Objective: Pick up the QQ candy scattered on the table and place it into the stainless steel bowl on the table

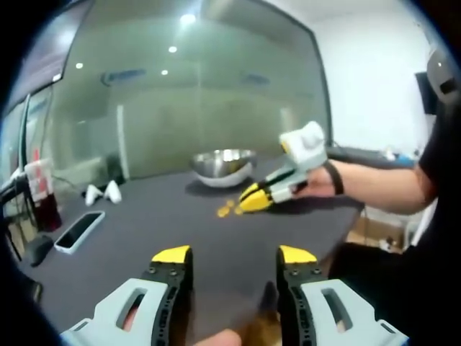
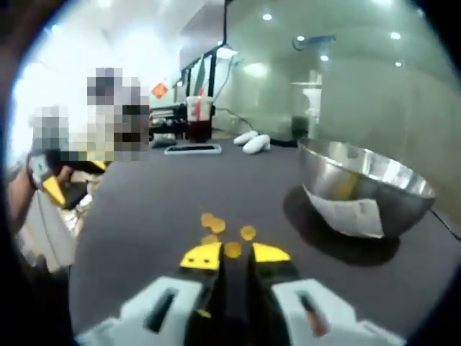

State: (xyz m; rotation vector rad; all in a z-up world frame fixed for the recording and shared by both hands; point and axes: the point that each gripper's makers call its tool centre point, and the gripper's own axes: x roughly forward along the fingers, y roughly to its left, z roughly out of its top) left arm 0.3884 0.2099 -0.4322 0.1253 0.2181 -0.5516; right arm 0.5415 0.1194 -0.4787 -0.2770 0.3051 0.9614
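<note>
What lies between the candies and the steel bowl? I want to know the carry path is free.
Only bare dark table. In the right gripper view, nothing sits between the QQ candies ahead of the right gripper and the stainless steel bowl.

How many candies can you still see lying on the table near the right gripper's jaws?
4 orange candies show in the right gripper view: two touching, one to their right, one between the right gripper's jaw tips. A fifth may hide behind its left jaw.

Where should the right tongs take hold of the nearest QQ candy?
Pinch the candy across its rim, coming from above: it looks a flat disc lying on the table, right at the nearly closed right tongs. Neighbouring candies sit close.
</note>
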